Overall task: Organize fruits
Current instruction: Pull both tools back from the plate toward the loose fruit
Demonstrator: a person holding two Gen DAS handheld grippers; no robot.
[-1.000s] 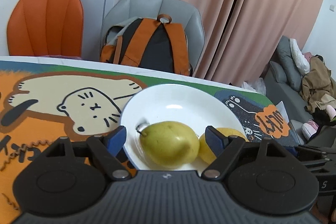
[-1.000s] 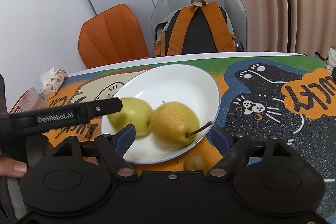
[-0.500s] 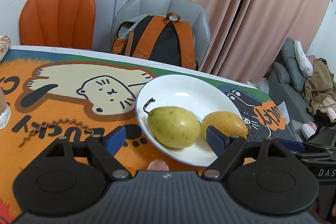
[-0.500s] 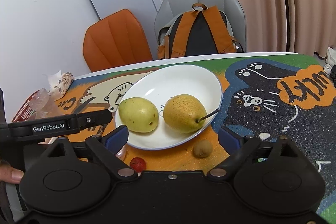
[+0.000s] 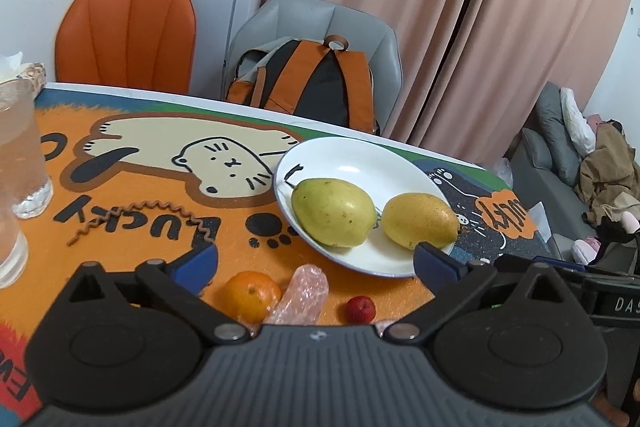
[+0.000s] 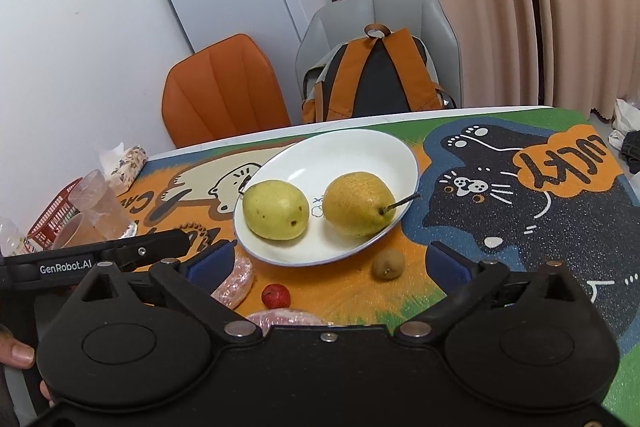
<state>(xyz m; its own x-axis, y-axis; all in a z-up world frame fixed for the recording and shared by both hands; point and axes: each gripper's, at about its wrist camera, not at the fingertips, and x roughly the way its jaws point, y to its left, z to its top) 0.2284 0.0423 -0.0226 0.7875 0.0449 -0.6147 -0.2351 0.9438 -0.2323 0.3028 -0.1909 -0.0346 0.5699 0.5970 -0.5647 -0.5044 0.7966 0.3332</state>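
Two pears already lie on the white plate (image 6: 404,157): a greener pear (image 6: 276,209) on its left half and a yellower pear (image 6: 357,205) beside it, close but seemingly not touching. That part of the sorting looks done.

Several small fruits are left on the tabletop (image 6: 500,227) in front of the plate: an orange (image 5: 251,295), a small red fruit (image 6: 275,295) and a brownish kiwi-like fruit (image 6: 388,264). A pink plastic-wrapped thing (image 5: 301,295) lies between the orange and the red fruit; what it is I cannot tell.

The left gripper (image 5: 316,259) and the right gripper (image 6: 327,264) both hang short of the plate. Their jaws have just been opening and now stand wide, with nothing pressed between the fingers (image 6: 210,263); the loose fruits merely show in the gaps.

By my judgement the task is partway: pears placed, small fruits not yet gathered.
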